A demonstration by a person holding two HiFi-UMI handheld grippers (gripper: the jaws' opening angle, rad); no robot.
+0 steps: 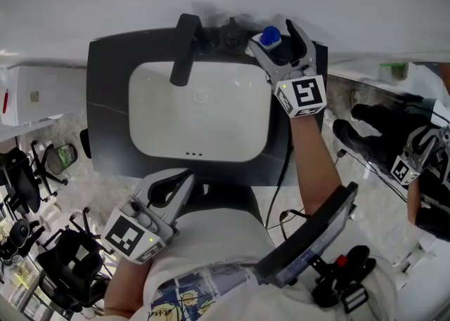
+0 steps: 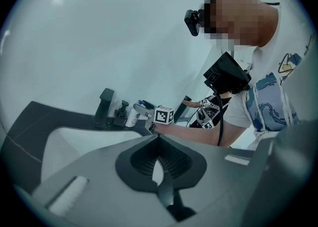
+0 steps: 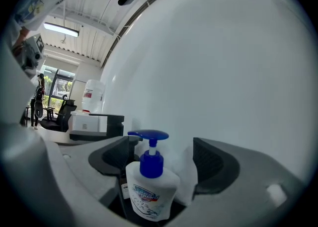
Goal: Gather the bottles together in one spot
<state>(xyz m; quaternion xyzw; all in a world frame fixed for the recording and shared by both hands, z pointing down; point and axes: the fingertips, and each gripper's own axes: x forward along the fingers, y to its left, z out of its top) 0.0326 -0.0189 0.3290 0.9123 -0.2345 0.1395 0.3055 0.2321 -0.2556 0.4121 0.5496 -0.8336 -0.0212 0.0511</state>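
A white soap bottle with a blue pump [image 1: 271, 36] stands at the back of the black counter [image 1: 105, 74], right of the faucet [image 1: 184, 49]. My right gripper [image 1: 273, 37] is open around it; in the right gripper view the bottle [image 3: 149, 191] sits between the spread jaws of that gripper [image 3: 164, 157], nearer the left jaw, with a gap on the right. A dark pump bottle [image 1: 230, 31] stands just left of it, beside the faucet. My left gripper [image 1: 184, 178] hangs shut and empty near my body, below the sink. The left gripper view shows both bottles [image 2: 132, 117] far off.
A white basin [image 1: 200, 109] fills the counter's middle. A white box [image 1: 35, 91] sits on a shelf at left, office chairs [image 1: 70, 263] below it. Another person's gripper [image 1: 415, 158] and dark shoes [image 1: 380, 123] are at right. A black device [image 1: 309, 235] hangs at my chest.
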